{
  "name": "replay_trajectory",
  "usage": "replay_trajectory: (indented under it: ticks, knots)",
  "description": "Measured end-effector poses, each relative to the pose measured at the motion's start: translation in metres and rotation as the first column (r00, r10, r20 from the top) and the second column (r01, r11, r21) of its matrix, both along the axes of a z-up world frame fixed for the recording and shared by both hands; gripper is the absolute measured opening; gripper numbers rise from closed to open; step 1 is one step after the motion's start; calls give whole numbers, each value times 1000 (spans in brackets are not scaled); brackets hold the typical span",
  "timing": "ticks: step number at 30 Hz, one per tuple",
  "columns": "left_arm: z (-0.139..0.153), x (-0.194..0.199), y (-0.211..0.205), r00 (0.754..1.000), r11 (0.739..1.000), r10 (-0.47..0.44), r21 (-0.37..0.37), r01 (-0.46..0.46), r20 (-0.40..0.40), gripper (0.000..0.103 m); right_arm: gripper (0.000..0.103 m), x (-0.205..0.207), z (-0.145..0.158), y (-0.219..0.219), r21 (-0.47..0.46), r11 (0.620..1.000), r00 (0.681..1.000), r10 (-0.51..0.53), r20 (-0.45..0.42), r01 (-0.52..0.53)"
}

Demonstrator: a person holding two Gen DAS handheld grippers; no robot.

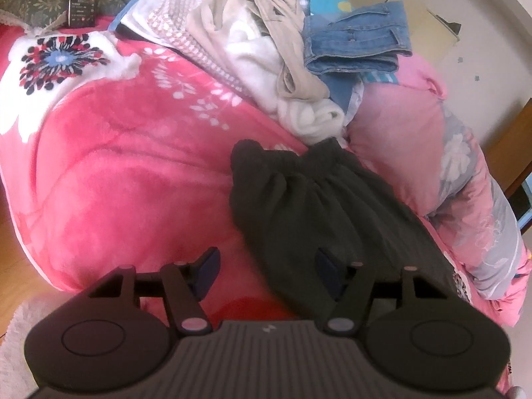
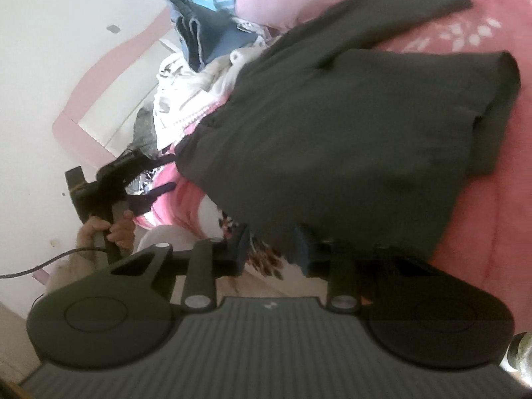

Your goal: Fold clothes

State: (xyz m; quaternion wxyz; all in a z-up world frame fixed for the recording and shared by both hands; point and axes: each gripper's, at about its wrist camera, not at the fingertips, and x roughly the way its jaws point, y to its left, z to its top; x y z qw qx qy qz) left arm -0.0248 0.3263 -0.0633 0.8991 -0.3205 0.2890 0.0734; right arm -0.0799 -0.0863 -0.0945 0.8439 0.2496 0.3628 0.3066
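Note:
A dark garment [image 1: 316, 206] with a gathered waistband lies spread on a pink floral blanket [image 1: 133, 183]. My left gripper [image 1: 267, 271] hovers low over the garment's near left edge. Its jaws stand wide apart, the right finger over the cloth and the left finger over bare blanket. In the right wrist view, which is rolled sideways, the same garment [image 2: 349, 133] fills the middle. My right gripper [image 2: 272, 246] sits at its near edge. The right finger is partly covered by the cloth, and a gap still shows between the pads. A hand [image 2: 113, 229] holds the left gripper at that view's left.
A heap of unfolded clothes [image 1: 252, 50] lies behind the dark garment, with folded jeans [image 1: 355, 43] on top. A pink and grey quilt [image 1: 432, 139] is bunched to the right. The blanket's edge drops to a wooden floor [image 1: 13, 266] at the left.

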Motion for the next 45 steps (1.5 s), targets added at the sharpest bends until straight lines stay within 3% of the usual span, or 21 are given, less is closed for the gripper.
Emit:
replay_trajectory:
  ticks: [5,8,12,15,16,17,18,21,26,30,34,37,40,42,45]
  knots:
    - [-3,2,3,1000,1000,9,-13,-9,8,60,30,-12,21,30,-172,981,978,118,174,-88]
    - [-4,3,3,1000,1000,7,-9,-7,14,59,30,-6,28,55,-294,948,951,196,239,-121]
    - [-5,4,3,1000,1000,2,-8,-2,18,57,30,-5,26,93,-507,849,881,349,321,-151]
    - [-7,6,4,1000,1000,-2,-9,2,22,56,28,-8,13,117,-654,743,823,457,338,-144]
    - [-7,6,4,1000,1000,-4,-10,5,24,56,23,-9,8,122,-693,711,810,474,344,-121]
    - [-7,7,4,1000,1000,-6,-11,7,27,56,7,-9,4,125,-721,687,801,479,358,-88]
    - [-8,7,5,1000,1000,-8,-13,9,30,56,4,-8,3,125,-726,684,798,477,368,-73]
    - [-10,10,8,999,999,-13,-29,15,42,58,1,1,16,111,-652,757,821,403,404,-52]
    - [-12,18,16,997,997,-17,-75,22,69,64,0,39,33,68,-399,916,909,191,371,-30]
    - [-14,28,22,996,994,-17,-104,25,84,66,0,67,35,36,-188,982,954,48,296,9]
    - [-13,44,25,996,994,-26,-106,35,87,65,0,95,22,13,-19,998,981,-55,187,60]
    - [-11,55,23,995,994,-41,-92,50,96,61,0,106,11,1,34,993,982,-113,149,109]
    - [-9,66,20,993,994,-53,-88,62,102,46,0,111,3,-7,66,989,983,-140,116,133]
    - [-8,70,19,994,995,-43,-89,51,98,26,0,113,-1,-8,77,987,984,-149,101,141]
    - [-2,67,21,994,994,-24,-103,35,105,12,0,112,-2,-10,93,985,983,-155,97,146]
